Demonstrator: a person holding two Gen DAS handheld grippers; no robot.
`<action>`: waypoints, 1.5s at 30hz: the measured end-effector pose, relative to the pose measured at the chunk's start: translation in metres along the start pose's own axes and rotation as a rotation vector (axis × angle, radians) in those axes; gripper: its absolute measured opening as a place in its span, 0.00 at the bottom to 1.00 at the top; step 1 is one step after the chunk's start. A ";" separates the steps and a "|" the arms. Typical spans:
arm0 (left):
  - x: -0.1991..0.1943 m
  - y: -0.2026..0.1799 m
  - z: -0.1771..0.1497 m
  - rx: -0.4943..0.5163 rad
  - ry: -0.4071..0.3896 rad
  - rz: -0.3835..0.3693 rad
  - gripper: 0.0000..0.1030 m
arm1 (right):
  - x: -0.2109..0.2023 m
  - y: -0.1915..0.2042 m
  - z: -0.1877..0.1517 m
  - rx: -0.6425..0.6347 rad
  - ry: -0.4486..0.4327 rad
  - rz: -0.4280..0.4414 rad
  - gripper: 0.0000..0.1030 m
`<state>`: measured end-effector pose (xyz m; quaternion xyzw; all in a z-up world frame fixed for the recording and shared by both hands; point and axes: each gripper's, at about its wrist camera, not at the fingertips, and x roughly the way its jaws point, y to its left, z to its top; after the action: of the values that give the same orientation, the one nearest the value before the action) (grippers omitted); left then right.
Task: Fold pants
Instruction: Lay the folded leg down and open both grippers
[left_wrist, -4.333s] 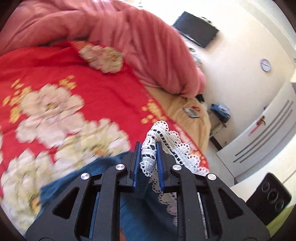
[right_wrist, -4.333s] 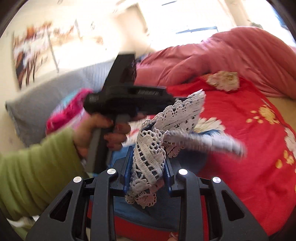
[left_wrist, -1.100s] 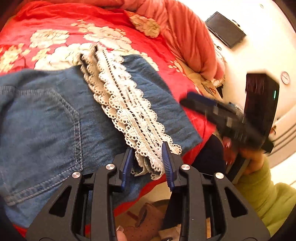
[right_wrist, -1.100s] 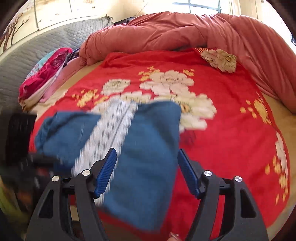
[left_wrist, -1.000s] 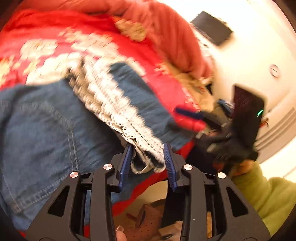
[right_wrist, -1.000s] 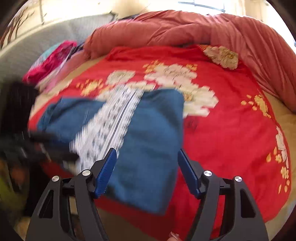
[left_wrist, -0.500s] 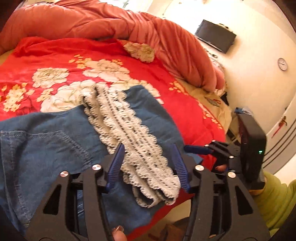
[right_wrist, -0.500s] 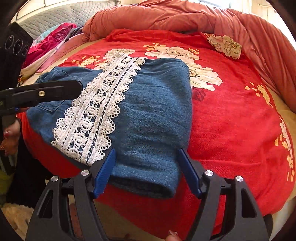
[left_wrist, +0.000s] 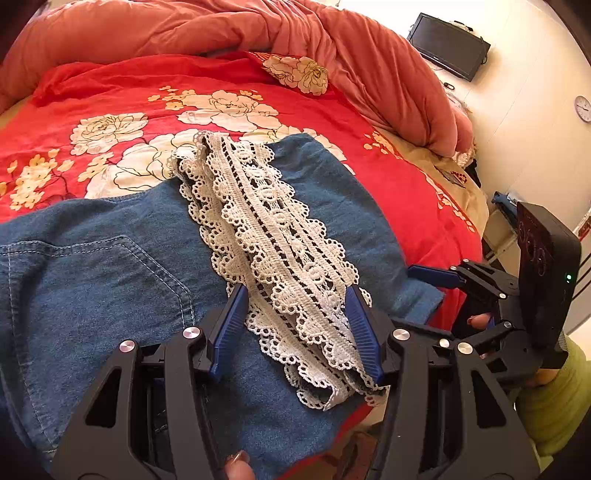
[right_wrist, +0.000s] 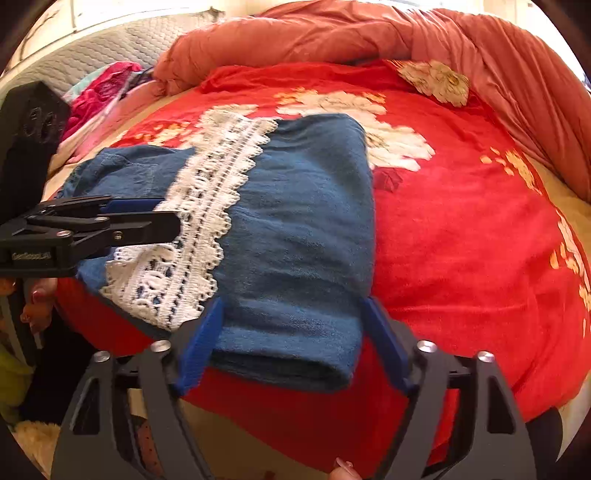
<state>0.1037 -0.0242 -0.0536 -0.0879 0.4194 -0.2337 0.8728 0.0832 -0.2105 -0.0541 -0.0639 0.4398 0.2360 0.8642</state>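
Lay folded on the near edge of the red floral bedspread (left_wrist: 122, 85): denim pants (left_wrist: 92, 266), white lace hem (left_wrist: 273, 236) across the top; left gripper (left_wrist: 295, 328) open, jaws lately widened, astride the lace without pinching; right gripper (right_wrist: 291, 343) open, jaws just spread further, straddling the folded denim's near right corner.

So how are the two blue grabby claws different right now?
The left gripper has the white lace trim between its fingers; the right gripper straddles the plain blue denim fold. The right one's jaws stand wider than the left's. Both have just been opening, and neither pinches the jeans, which lie on the red bedspread.
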 end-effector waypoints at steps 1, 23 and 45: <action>-0.001 0.000 0.000 -0.001 -0.004 0.002 0.45 | -0.001 -0.002 -0.001 0.017 -0.002 0.010 0.78; -0.088 0.011 -0.029 -0.156 -0.129 0.195 0.76 | -0.054 0.007 0.004 0.054 -0.094 0.049 0.87; -0.145 0.067 -0.053 -0.259 -0.193 0.398 0.86 | -0.041 0.079 0.062 -0.072 -0.117 0.138 0.87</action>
<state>0.0068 0.1066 -0.0103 -0.1364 0.3697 0.0076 0.9191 0.0715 -0.1357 0.0239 -0.0503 0.3831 0.3140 0.8673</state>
